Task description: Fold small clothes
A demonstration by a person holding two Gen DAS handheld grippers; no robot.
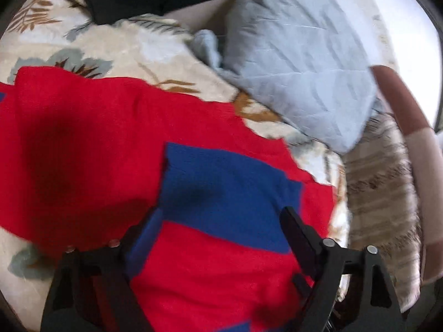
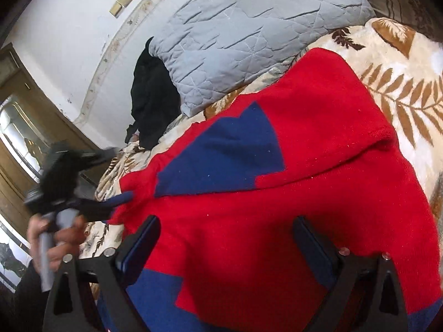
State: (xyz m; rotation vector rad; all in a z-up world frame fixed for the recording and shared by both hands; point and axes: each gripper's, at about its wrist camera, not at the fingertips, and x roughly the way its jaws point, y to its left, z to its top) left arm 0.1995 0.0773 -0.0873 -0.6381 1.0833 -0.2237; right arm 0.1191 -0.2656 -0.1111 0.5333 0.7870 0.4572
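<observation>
A red knit sweater (image 1: 116,127) with blue blocks (image 1: 227,188) lies spread on a cream floral blanket (image 1: 144,52). My left gripper (image 1: 221,215) hovers over the blue block near the sweater's right edge, its jaws open and nothing pressed between them. In the right wrist view the sweater (image 2: 318,182) has one part folded across it, with a blue patch (image 2: 229,155) on top. My right gripper (image 2: 227,221) stands open just above the red cloth. A hand (image 2: 55,238) holds the left gripper (image 2: 117,174) at the sweater's left edge.
A grey quilted pillow (image 2: 249,36) lies behind the sweater, with a black garment (image 2: 152,102) beside it. A white wall (image 2: 63,27) and a wooden door (image 2: 16,127) are at the left. A striped cloth (image 1: 382,199) lies past the blanket's edge.
</observation>
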